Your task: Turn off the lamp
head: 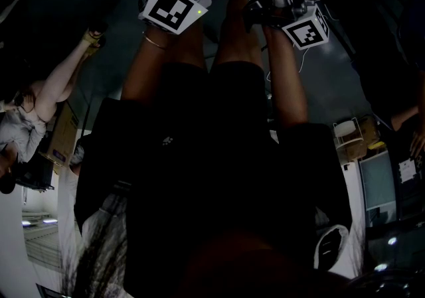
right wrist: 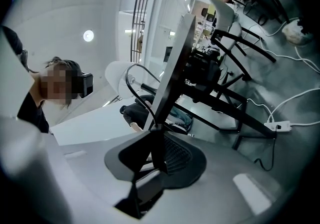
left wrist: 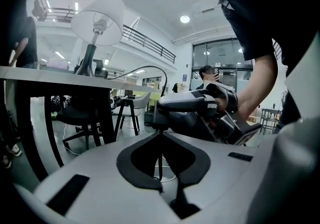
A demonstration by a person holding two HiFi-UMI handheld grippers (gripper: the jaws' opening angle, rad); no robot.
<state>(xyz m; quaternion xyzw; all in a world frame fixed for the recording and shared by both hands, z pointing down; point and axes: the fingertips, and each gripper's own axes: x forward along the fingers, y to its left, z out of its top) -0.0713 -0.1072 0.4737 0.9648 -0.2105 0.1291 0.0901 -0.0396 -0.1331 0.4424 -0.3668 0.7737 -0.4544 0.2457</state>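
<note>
Clamped on the black lamp cord point(right wrist: 140, 102) with the right gripper point(right wrist: 154, 132), just off the counter point(left wrist: 50, 74) edge. Closed on nothing at the left gripper point(left wrist: 160, 135), close beside. Farther out, upright on the counter: white-shaded table lamp point(left wrist: 97, 18).

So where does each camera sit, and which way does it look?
Head view: on the person's head, looking steeply down at their arms, the left claw and right claw.
Left gripper view: on the left claw, looking along its jaws at the right claw, the hand holding it, the lamp.
Right gripper view: on the right claw, looking at the table; the person's head shows.
Shared: both gripper views show the lamp cord.
</note>
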